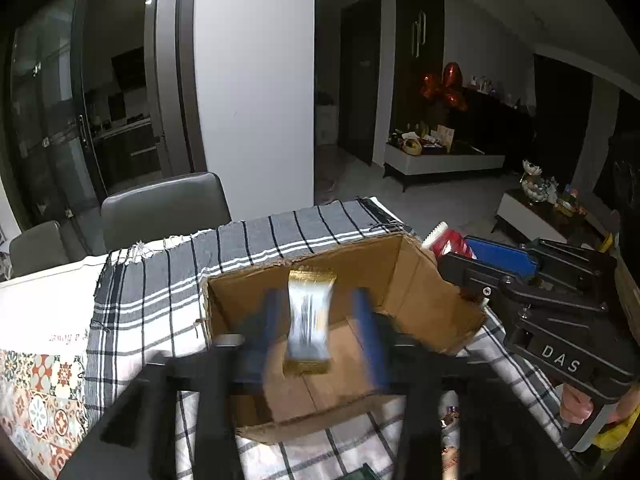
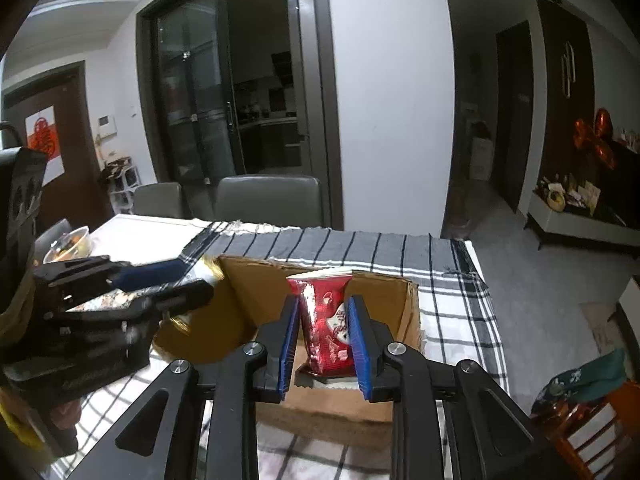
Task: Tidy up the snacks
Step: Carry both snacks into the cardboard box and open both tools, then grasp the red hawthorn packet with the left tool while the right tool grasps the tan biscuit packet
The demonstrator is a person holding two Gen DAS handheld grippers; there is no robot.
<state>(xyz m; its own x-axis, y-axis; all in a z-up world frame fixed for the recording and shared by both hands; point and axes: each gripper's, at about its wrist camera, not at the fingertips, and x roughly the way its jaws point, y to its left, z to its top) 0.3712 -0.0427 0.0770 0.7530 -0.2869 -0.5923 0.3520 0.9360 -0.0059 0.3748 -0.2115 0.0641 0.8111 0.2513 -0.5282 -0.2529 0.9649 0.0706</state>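
On the checked cloth [image 2: 448, 280] sits an open cardboard box [image 1: 420, 296]. Over it the left gripper [image 1: 320, 320] hangs with its blue fingers [image 1: 370, 332] spread apart; a silver-and-gold snack packet [image 1: 310, 316] shows between them, blurred, touching neither, inside the box. Just beside it, at the box's right wall, the right gripper [image 2: 324, 336] is clamped on a red snack packet [image 2: 326, 328], held upright above the box. Two grey chairs [image 2: 268, 196] stand behind the table [image 2: 140, 232], and a clear food bowl [image 2: 68, 242] rests near its far left edge.
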